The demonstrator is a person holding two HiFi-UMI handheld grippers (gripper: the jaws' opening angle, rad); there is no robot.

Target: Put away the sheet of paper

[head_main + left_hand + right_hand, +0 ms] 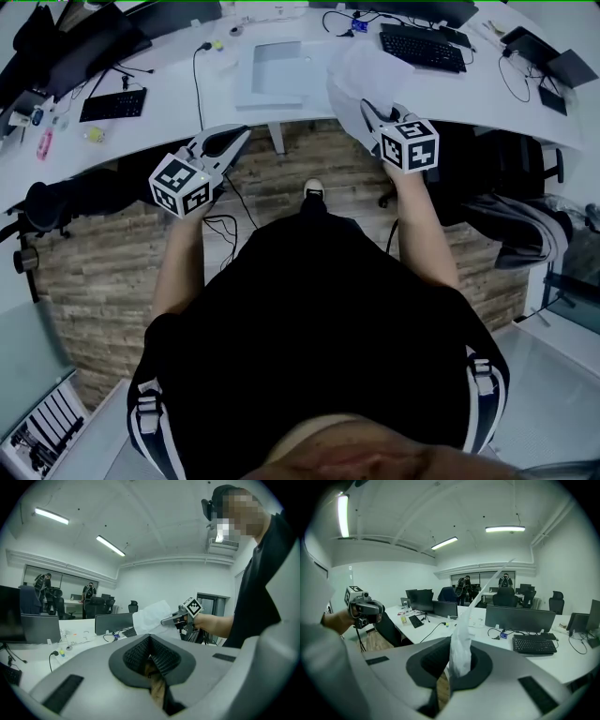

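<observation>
The right tongs (373, 114) are clamped on the sheet of paper (356, 75), held over the desk (169, 117) at upper centre-right. The left tongs (232, 141) are closed, empty. The paper is picked up but not yet put away.

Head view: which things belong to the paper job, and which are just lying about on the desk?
Job in hand:
- sheet of paper, pinched in the right gripper
- left gripper, shut and empty

Lying about:
- black keyboard
- smaller keyboard
- black cable across the white desk
</observation>
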